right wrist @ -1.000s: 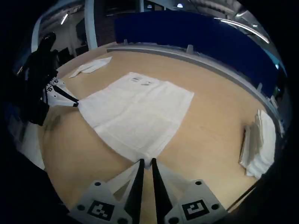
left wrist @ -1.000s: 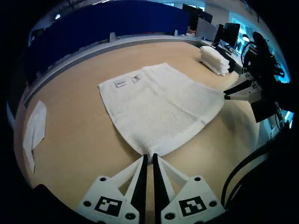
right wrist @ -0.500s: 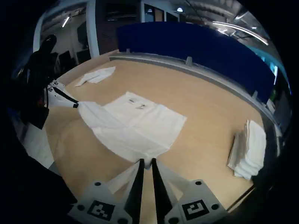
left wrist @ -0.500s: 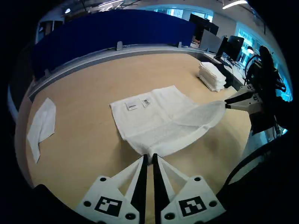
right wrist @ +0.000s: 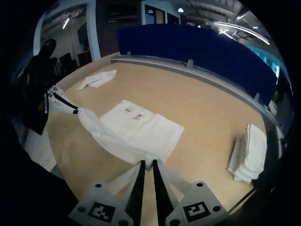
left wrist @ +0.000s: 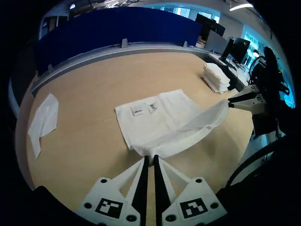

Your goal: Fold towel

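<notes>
Towel [left wrist: 161, 116] corners are pinched in both of my tongs: the left tongs [left wrist: 150, 157] are drawn narrow with a near corner caught between their tips, and the right tongs [right wrist: 146, 162] are just as narrow on the other near corner. The near edge hangs above the table [left wrist: 94, 83] as a sagging band strung between the two grips, while the far half lies flat on the wood near the middle, two small labels [left wrist: 145, 109] facing up. The left gripper view lets me see my right tongs from the side, off at the right edge, their tips closed on the cloth and a dark-sleeved arm behind them; it also takes in monitors [left wrist: 235, 47] beyond a stack of folded towels [left wrist: 216, 77]. The right gripper view gives the mirror of that: my left tongs at the left edge, clamped on their corner. A loose cloth [left wrist: 43, 120] lies well apart from the towel, near the blue partition [left wrist: 113, 26] that runs along the table's far side.
</notes>
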Available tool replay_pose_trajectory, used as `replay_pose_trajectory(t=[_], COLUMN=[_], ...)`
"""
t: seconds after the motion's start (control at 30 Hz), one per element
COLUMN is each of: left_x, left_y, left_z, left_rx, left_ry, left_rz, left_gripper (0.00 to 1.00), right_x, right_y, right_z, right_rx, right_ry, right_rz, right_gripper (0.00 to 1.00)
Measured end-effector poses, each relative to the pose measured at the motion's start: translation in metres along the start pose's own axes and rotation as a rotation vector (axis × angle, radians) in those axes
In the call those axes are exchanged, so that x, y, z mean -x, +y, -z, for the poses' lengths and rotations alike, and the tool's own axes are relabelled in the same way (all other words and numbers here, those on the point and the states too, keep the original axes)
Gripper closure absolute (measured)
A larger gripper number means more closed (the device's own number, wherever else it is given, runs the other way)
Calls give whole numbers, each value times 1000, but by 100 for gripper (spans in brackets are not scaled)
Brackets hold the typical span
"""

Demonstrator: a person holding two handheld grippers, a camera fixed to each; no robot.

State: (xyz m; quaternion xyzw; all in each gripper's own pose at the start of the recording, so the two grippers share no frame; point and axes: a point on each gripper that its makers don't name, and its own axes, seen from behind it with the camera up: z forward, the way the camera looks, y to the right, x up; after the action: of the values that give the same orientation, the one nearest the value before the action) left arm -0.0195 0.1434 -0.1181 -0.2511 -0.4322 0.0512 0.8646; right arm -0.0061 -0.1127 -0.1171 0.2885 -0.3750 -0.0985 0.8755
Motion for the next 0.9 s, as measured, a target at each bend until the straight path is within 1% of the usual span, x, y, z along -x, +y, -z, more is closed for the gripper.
replay_pose_trajectory(t=[0.17, 0.27, 0.37, 0.47, 0.57, 0.67, 0.77, 0.9], left_x=[-18, -30, -39, -48, -53, -55, -52, -49], left_y=[-9, -16, -23, -34, -43, -51, -57, -59], left_z=[-16, -28, -41, -53, -65, -78, -91, -104], left_rx=[-3, -4, -2, -6, -11, -17, -22, -17], left_ry=[5, 7, 2, 2, -5, -22, -45, -65], left_rz=[-4, -4, 13, 35, 42, 31, 14, -6], left_gripper=[90, 90, 90, 90, 90, 90, 90, 90], right_x=[-18, -27, -37, -44, -48, -48, -45, -38], right_y=[15, 27, 40, 53, 64, 70, 73, 77], right_z=[-16, -27, -39, -52, -66, -80, -91, -104], right_rx=[6, 13, 26, 39, 45, 42, 39, 43], right_ry=[13, 18, 22, 22, 19, 9, -5, -25], right_rz=[7, 8, 6, -2, -18, -42, -62, -81], right_gripper=[84, 84, 84, 84, 84, 84, 84, 84])
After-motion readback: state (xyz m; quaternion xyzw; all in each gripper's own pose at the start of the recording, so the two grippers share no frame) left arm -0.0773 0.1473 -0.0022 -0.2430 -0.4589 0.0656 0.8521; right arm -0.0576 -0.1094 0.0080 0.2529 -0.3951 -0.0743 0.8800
